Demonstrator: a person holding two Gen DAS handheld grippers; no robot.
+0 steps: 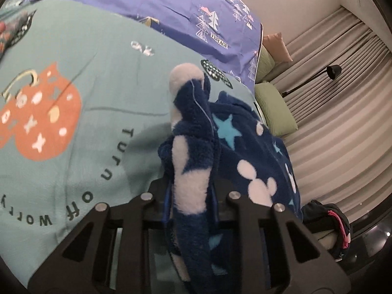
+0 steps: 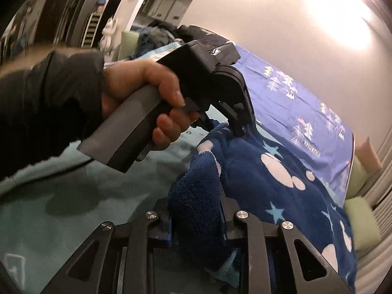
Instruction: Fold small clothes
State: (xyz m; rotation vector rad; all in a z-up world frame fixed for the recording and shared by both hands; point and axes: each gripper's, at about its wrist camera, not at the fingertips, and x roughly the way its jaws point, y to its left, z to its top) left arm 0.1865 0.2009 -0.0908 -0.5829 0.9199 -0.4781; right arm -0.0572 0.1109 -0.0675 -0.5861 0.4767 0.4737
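Note:
A small dark blue fleece garment (image 1: 247, 147) with white mouse-head shapes and light blue stars lies partly lifted over a teal bed sheet (image 1: 85, 127). My left gripper (image 1: 191, 191) is shut on a bunched edge of it, which sticks up between the jaws. My right gripper (image 2: 196, 218) is shut on another bunched edge of the same garment (image 2: 269, 178). In the right wrist view the left gripper (image 2: 241, 125), held in a hand, pinches the garment's far edge.
A purple patterned sheet (image 1: 186, 7) covers the bed beyond the teal one. Green cushions (image 1: 274, 107), a pink cushion (image 1: 276, 46), a black lamp (image 1: 334, 71) and beige curtains (image 1: 343, 122) stand at the right. A dark clothes pile (image 1: 328, 220) lies nearby.

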